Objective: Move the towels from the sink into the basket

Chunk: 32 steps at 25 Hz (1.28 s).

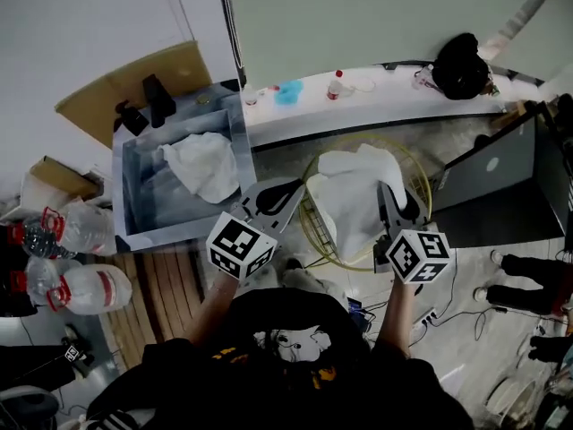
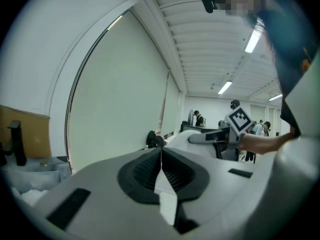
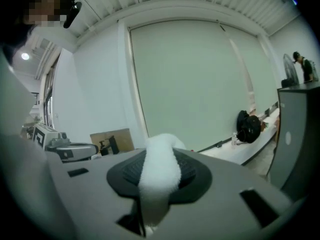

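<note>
towel [image 1: 351,206]: soft, fuzzy white cloth. sink [image 1: 132,182]: smooth, shiny grey metal. basket [image 1: 416,168]: thin, pale yellowish wire.

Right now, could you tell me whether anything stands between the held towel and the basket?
Nothing visible does. The towel, pinched by the right hand-held gripper, hangs right over the open top of the wire basket.
</note>
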Each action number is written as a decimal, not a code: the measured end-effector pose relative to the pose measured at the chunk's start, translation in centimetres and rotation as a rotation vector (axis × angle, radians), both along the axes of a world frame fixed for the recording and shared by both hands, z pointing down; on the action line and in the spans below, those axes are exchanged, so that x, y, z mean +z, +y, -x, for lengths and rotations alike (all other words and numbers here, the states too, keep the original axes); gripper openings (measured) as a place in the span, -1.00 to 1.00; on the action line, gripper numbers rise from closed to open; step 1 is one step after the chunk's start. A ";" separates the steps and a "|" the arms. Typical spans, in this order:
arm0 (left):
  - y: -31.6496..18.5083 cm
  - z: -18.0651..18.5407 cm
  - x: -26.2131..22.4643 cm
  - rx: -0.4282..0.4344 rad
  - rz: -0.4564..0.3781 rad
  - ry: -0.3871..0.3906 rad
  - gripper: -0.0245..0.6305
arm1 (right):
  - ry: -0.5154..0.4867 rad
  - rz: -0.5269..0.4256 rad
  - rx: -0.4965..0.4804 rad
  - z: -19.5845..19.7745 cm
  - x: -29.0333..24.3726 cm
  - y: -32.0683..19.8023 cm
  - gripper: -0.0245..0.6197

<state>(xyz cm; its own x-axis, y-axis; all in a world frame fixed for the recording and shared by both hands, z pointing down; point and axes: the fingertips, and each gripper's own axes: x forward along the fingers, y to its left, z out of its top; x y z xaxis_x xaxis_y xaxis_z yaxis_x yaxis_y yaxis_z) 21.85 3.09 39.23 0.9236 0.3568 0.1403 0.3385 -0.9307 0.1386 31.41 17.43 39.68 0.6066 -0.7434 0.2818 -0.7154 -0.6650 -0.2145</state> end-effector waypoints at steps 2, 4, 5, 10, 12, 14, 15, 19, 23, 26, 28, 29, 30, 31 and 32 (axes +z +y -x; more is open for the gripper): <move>1.9 -1.1 0.4 0.030 0.000 -0.010 -0.90 | -0.024 0.014 0.042 -0.9 1.4 2.6 -0.65; 3.8 -2.1 0.8 0.062 -0.002 -0.022 -0.90 | -0.050 0.035 0.082 -1.6 3.0 5.2 -0.65; 4.7 -2.6 1.0 0.078 -0.003 -0.027 -0.90 | -0.064 0.047 0.102 -2.0 3.8 6.4 -0.65; 8.5 -4.8 1.8 0.152 -0.012 -0.053 -0.90 | -0.137 0.119 0.187 -3.6 9.1 11.4 -0.65; 9.7 -5.6 1.9 0.174 -0.018 -0.060 -0.90 | -0.173 0.146 0.211 -4.1 11.6 13.0 -0.65; 10.6 -6.3 2.0 0.189 -0.023 -0.065 -0.90 | -0.211 0.177 0.227 -4.7 14.2 14.5 -0.65; 11.0 -6.6 2.0 0.194 -0.025 -0.068 -0.90 | -0.231 0.194 0.231 -4.9 15.6 15.0 -0.65; 12.1 -7.6 2.3 0.215 -0.036 -0.076 -0.90 | -0.308 0.274 0.224 -5.4 21.4 16.5 -0.65; 12.9 -8.2 2.6 0.232 -0.048 -0.087 -0.90 | -0.377 0.361 0.200 -5.5 27.1 17.1 -0.65; 13.4 -8.3 2.9 0.241 -0.054 -0.099 -0.90 | -0.412 0.409 0.173 -5.4 30.5 17.1 -0.64; 13.6 -8.4 3.2 0.244 -0.056 -0.107 -0.90 | -0.436 0.441 0.168 -5.4 32.6 17.1 -0.63; 13.6 -8.4 3.3 0.245 -0.057 -0.111 -0.90 | -0.452 0.456 0.167 -5.4 33.5 17.2 -0.63; 13.7 -8.4 3.5 0.244 -0.057 -0.116 -0.90 | -0.468 0.470 0.165 -5.4 34.3 17.2 -0.62; 13.7 -8.4 3.6 0.244 -0.057 -0.121 -0.90 | -0.481 0.485 0.162 -5.3 35.0 17.1 -0.61; 13.7 -8.4 3.7 0.243 -0.058 -0.126 -0.90 | -0.491 0.499 0.159 -5.2 35.6 17.1 -0.60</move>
